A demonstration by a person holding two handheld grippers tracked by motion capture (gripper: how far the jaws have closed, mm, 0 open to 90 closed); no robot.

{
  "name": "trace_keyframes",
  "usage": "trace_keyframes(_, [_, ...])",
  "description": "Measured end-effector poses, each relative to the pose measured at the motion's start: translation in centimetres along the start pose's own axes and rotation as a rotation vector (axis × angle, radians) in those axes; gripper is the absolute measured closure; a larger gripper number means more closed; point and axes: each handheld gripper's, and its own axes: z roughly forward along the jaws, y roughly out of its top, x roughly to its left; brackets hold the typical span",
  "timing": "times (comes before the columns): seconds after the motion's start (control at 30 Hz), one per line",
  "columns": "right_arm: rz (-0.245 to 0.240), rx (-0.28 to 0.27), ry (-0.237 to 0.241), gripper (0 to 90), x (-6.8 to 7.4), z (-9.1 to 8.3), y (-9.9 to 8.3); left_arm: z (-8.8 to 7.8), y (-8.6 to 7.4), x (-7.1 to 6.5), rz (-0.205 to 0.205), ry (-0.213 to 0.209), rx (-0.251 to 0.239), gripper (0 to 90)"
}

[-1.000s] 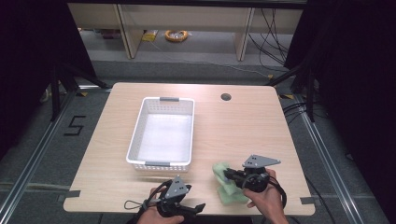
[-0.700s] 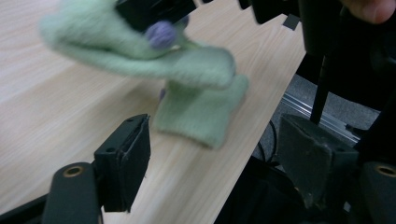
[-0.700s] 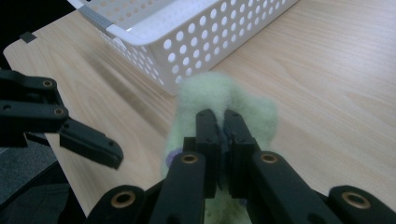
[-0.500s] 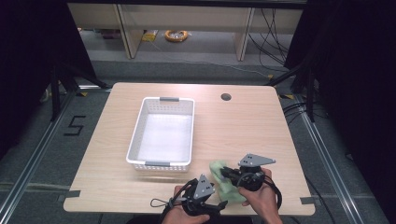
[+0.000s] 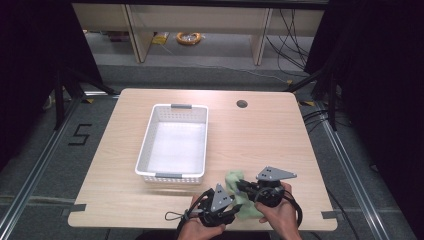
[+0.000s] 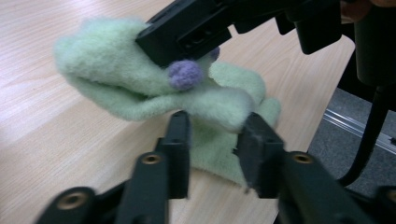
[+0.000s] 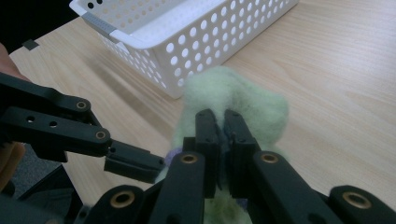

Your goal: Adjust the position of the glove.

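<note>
A fuzzy pale-green cloth (image 5: 234,179) with purple dots (image 6: 185,74) hangs just above the table's near edge. My right gripper (image 5: 242,186) is shut on its upper part, and in the right gripper view the jaws (image 7: 222,121) pinch the fabric tight. My left gripper (image 5: 239,206) comes in from the left, under the right one. Its jaws have just been closing, and in the left gripper view they (image 6: 215,135) press on a lower fold of the green cloth (image 6: 107,70) from both sides.
A white perforated basket (image 5: 172,176) stands empty on the wooden table, just beyond the cloth; its near wall (image 7: 196,42) is close to the right gripper. A round cable hole (image 5: 242,104) sits at the table's far side. Both hands are at the near edge.
My left gripper has moved right, up to the cloth, and its jaws have closed from wide onto the cloth's lower fold. The right gripper has kept its grip and place.
</note>
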Motion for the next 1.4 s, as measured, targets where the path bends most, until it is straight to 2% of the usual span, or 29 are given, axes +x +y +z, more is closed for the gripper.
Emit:
trace_keyframes(0.03, [-0.011,-0.001,-0.009,86.3,0.0,-0.1,0.0,-0.1,-0.1,0.1,-0.013,-0.009,0.001,74.3])
trace_keyframes(0.07, [0.002,-0.003,-0.014,86.3,0.1,-0.3,-0.1,-0.1,-0.1,0.3,-0.018,-0.033,-0.007,77.0])
trace_keyframes(0.1, [-0.030,-0.008,-0.020,86.3,-0.2,-0.6,-0.1,-0.4,0.0,0.5,-0.007,-0.034,0.005,79.3])
trace_keyframes(0.17, [-0.008,-0.016,-0.019,86.4,0.0,-1.1,-0.3,-0.7,-0.1,0.6,-0.023,-0.053,0.001,82.2])
trace_keyframes(0.2, [0.009,-0.018,-0.013,86.4,0.0,-1.4,-0.5,-0.9,-0.1,0.9,0.013,-0.055,0.016,82.9])
trace_keyframes(0.23, [-0.010,-0.014,-0.006,86.4,-0.2,-1.6,-0.5,-0.9,-0.1,0.8,-0.022,-0.072,-0.005,83.7])
trace_keyframes(0.27, [0.016,-0.016,-0.005,86.4,0.1,-1.9,-0.7,-1.0,-0.2,0.7,-0.040,-0.082,-0.007,84.1])
trace_keyframes(0.3, [0.014,-0.006,-0.013,86.4,0.2,-2.2,-0.8,-1.2,0.0,0.9,-0.043,-0.109,0.015,84.3])
trace_keyframes(0.33, [-0.004,-0.027,-0.004,86.4,0.1,-2.3,-1.1,-1.3,-0.1,0.9,-0.046,-0.107,0.000,84.4])
trace_keyframes(0.43, [0.011,-0.019,-0.015,86.4,0.6,-3.1,-1.8,-1.1,-0.5,1.0,-0.077,-0.163,0.027,84.4])
trace_keyframes(0.5, [0.051,0.004,-0.012,86.4,1.2,-3.8,-2.5,-0.9,-0.6,1.0,-0.083,-0.176,0.043,84.6])
trace_keyframes(0.53, [0.013,-0.009,-0.011,86.3,1.0,-3.8,-2.8,-0.8,-0.6,1.1,-0.095,-0.185,0.057,84.6])
trace_keyframes(0.57, [0.044,-0.010,-0.014,86.4,1.2,-3.9,-3.2,-0.5,-0.6,1.0,-0.109,-0.193,0.072,84.7])
trace_keyframes(0.67, [0.033,0.009,-0.032,85.8,1.0,-4.2,-4.0,0.4,-0.7,1.4,-0.108,-0.216,0.097,84.6])
trace_keyframes(0.73, [0.043,0.045,-0.046,84.3,0.8,-3.9,-4.3,1.1,-0.9,1.6,-0.126,-0.213,0.122,84.5])
trace_keyframes(0.8, [0.027,0.056,-0.050,79.0,0.4,-3.4,-4.5,1.5,-1.1,2.2,-0.119,-0.206,0.138,84.4])
trace_keyframes(0.83, [0.023,0.057,-0.050,77.0,0.2,-3.1,-4.6,1.6,-1.3,2.4,-0.131,-0.205,0.141,84.4])
trace_keyframes(0.87, [0.048,0.067,-0.044,75.0,0.2,-3.3,-4.6,1.5,-1.3,2.6,-0.141,-0.198,0.152,84.2])
trace_keyframes(0.9, [0.067,0.060,-0.036,72.8,0.2,-3.3,-4.6,1.5,-1.4,2.8,-0.141,-0.196,0.150,83.9])
trace_keyframes(0.93, [0.051,0.053,-0.040,69.3,-0.2,-3.5,-4.5,1.5,-1.5,3.0,-0.142,-0.200,0.149,83.7])
trace_keyframes(1.03, [0.054,0.035,-0.054,66.5,-0.7,-4.3,-4.1,1.6,-1.6,3.1,-0.152,-0.197,0.159,83.3])
trace_keyframes(1.07, [0.030,0.014,-0.057,65.7,-1.0,-4.5,-4.0,1.6,-1.6,3.1,-0.149,-0.203,0.165,83.2])
trace_keyframes(1.1, [0.004,0.047,-0.076,64.1,-1.4,-4.9,-3.8,1.6,-1.6,3.1,-0.140,-0.198,0.164,83.1])
trace_keyframes(1.17, [-0.027,0.063,-0.119,63.7,-2.5,-5.1,-3.5,1.7,-1.7,3.1,-0.132,-0.197,0.174,82.8])
trace_keyframes(1.2, [-0.073,0.083,-0.127,63.4,-3.3,-5.1,-3.5,1.7,-1.7,3.0,-0.143,-0.203,0.172,82.5])
trace_keyframes(1.23, [-0.056,0.100,-0.119,63.2,-3.5,-5.0,-3.5,1.7,-1.7,3.1,-0.132,-0.198,0.176,82.4])
trace_keyframes(1.3, [-0.094,0.099,-0.101,63.1,-4.2,-4.5,-3.4,1.8,-1.8,3.1,-0.153,-0.205,0.168,82.3])
trace_keyframes(1.37, [-0.063,0.122,-0.067,62.9,-4.4,-3.8,-3.4,1.8,-1.7,3.2,-0.144,-0.205,0.175,82.2])
trace_keyframes(1.4, [-0.072,0.129,-0.049,62.5,-4.6,-3.4,-3.3,1.8,-1.7,3.1,-0.150,-0.206,0.170,82.3])
